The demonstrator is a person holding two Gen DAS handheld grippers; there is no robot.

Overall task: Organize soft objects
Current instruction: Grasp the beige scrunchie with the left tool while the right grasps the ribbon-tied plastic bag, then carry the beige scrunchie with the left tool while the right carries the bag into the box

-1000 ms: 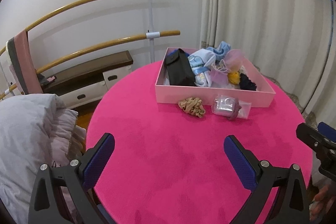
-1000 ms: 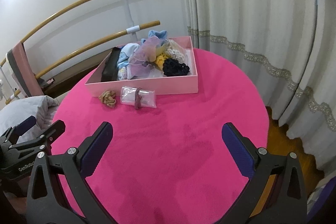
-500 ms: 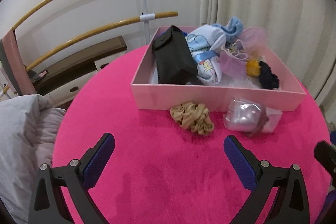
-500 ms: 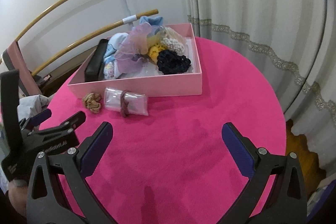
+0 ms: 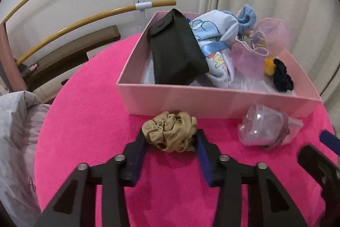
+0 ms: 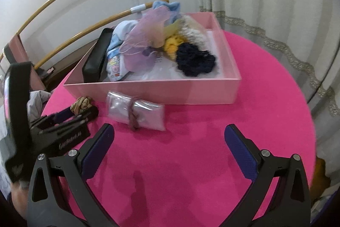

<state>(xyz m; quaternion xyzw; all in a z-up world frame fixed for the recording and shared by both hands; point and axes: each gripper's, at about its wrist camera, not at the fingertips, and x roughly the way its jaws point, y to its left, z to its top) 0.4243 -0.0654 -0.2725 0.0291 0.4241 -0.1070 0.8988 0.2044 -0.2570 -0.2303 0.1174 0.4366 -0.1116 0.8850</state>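
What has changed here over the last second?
The left tongs came forward and down to the tan scrunchie, and their jaws have just been closing around it. The right tongs edged closer, open. The pink box and plastic pouch stayed put.

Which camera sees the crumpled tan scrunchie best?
The left wrist view: the tan scrunchie fills the middle, big and sharp, between the left gripper's pads, which have just been closing onto it. The right wrist view shows only a small bit of it behind that gripper.
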